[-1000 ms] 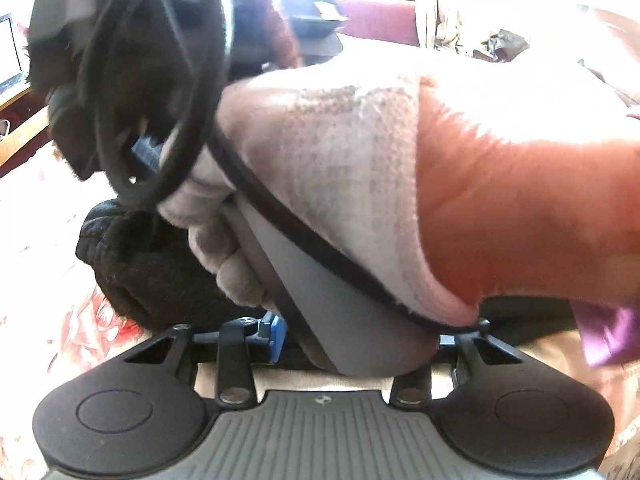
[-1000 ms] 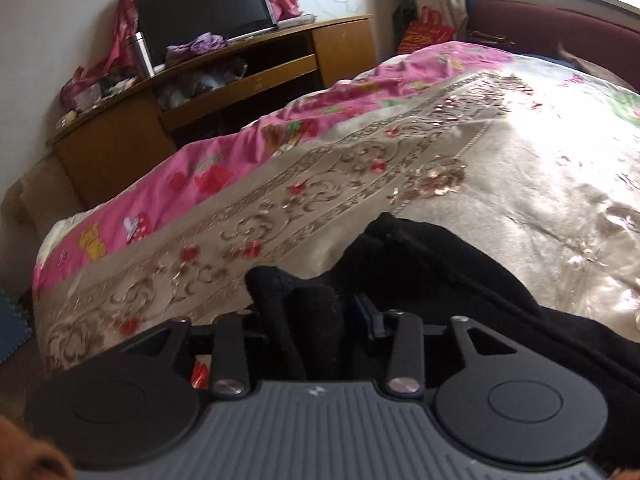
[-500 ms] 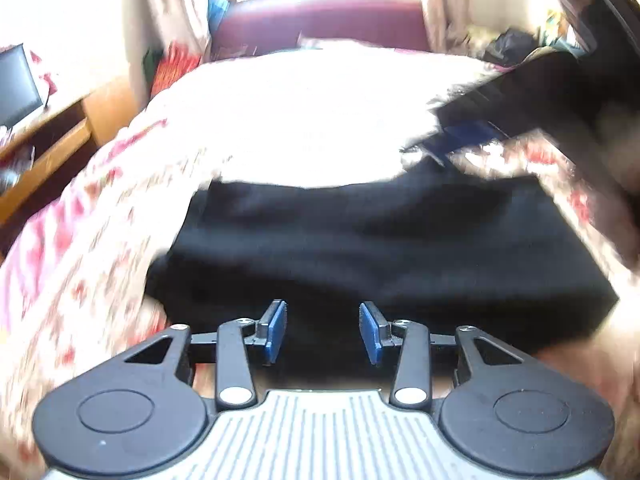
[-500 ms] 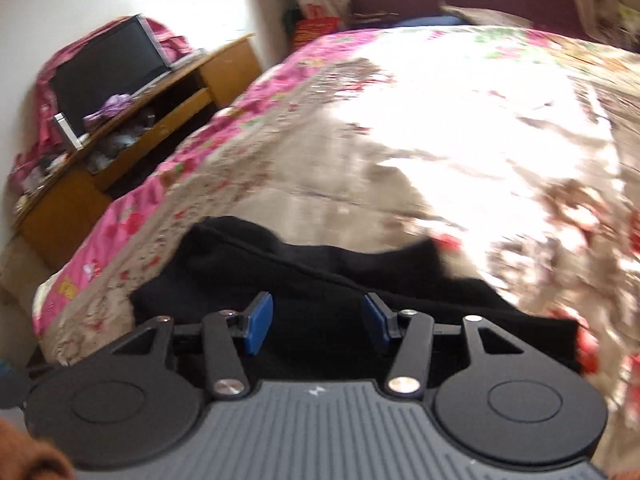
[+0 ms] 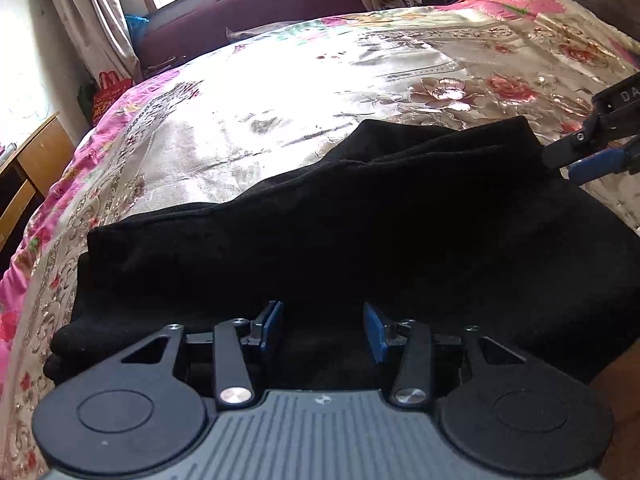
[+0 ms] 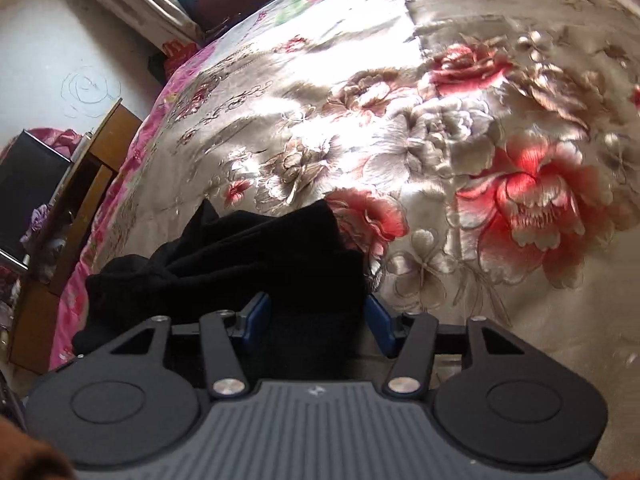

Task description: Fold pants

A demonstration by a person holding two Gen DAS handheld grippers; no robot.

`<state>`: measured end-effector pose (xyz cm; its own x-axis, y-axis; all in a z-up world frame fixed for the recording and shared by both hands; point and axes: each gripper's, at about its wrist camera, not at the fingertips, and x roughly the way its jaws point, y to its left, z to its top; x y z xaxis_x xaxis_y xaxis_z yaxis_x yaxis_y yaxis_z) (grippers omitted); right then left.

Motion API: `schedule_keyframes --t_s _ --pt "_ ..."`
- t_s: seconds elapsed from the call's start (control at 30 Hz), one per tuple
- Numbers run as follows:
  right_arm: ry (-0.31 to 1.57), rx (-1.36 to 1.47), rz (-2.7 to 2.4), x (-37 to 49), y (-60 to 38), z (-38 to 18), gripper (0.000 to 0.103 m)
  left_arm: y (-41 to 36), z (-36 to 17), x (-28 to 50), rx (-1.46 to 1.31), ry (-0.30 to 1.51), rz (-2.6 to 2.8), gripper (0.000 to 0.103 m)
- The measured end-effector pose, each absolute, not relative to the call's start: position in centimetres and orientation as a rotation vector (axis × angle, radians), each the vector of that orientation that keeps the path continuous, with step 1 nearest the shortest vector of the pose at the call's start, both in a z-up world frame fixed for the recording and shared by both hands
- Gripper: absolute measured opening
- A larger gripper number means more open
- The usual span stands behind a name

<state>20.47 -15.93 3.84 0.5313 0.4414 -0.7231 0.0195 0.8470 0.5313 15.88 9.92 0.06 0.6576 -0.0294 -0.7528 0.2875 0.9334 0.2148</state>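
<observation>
Both grippers hang over the black pants (image 5: 340,232), which lie bunched in folded layers on the flowered satin bedspread (image 5: 304,92). Left gripper (image 5: 323,332): its blue pads stand apart and its jaws have just been opening; dark cloth lies directly beneath and ahead of them, but neither pad presses on it, so it is released. The pants stretch from its near left across to its far right, where the tip of the other tool enters beside the garment's far corner. Right gripper (image 6: 316,322): also released, jaws just widened, with an end of the pants lying between and under the fingers and heaping away to its front left. Its right pad sits at the cloth's edge, with bare bedspread beyond.

The pants are so dark that their folds, seams and waistband cannot be made out. Each tool's body hides the cloth nearest to it.
</observation>
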Motion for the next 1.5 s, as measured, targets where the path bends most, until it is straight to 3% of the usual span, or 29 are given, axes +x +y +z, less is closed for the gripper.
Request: schedule_keyframes --t_s 0.33,0.37,0.4,0.43,0.47,0.63,0.7,1.2,1.37,1.5 --pt "1.054 0.795 0.368 20.8 -16.9 0.7 0.061 9.3 0.2 17.4 0.365 0.891 -0.188 0.059" --pt "1.06 0.815 0.379 21.2 -17.0 0.2 0.058 9.3 0.2 17.5 0.369 0.895 -0.193 0.059" --pt "1.058 0.822 0.375 21.4 -17.0 0.1 0.048 9.2 0.2 17.5 0.373 0.898 -0.196 0.059" --pt "1.055 0.817 0.371 21.6 -16.8 0.5 0.024 9.2 0.3 17.6 0.376 0.902 -0.199 0.059" --pt "1.04 0.808 0.399 21.6 -16.7 1.5 0.019 9.2 0.3 17.7 0.382 0.904 -0.201 0.059" --pt "0.891 0.607 0.637 19.5 -13.9 7.8 0.02 8.9 0.7 17.5 0.412 0.906 -0.221 0.059" --pt "0.916 0.455 0.596 20.0 -13.5 7.2 0.027 8.8 0.6 17.7 0.42 0.917 -0.229 0.059" --pt "1.078 -0.283 0.898 26.3 -14.6 9.7 0.028 6.7 3.1 9.5 0.104 1.065 -0.093 0.059" --pt "1.099 -0.275 0.961 28.2 -14.1 10.0 0.041 3.3 2.1 9.2 -0.032 1.029 -0.188 0.059" --pt "1.187 -0.311 1.016 30.9 -10.6 6.9 0.043 4.1 0.2 10.2 -0.164 1.067 -0.324 0.059"
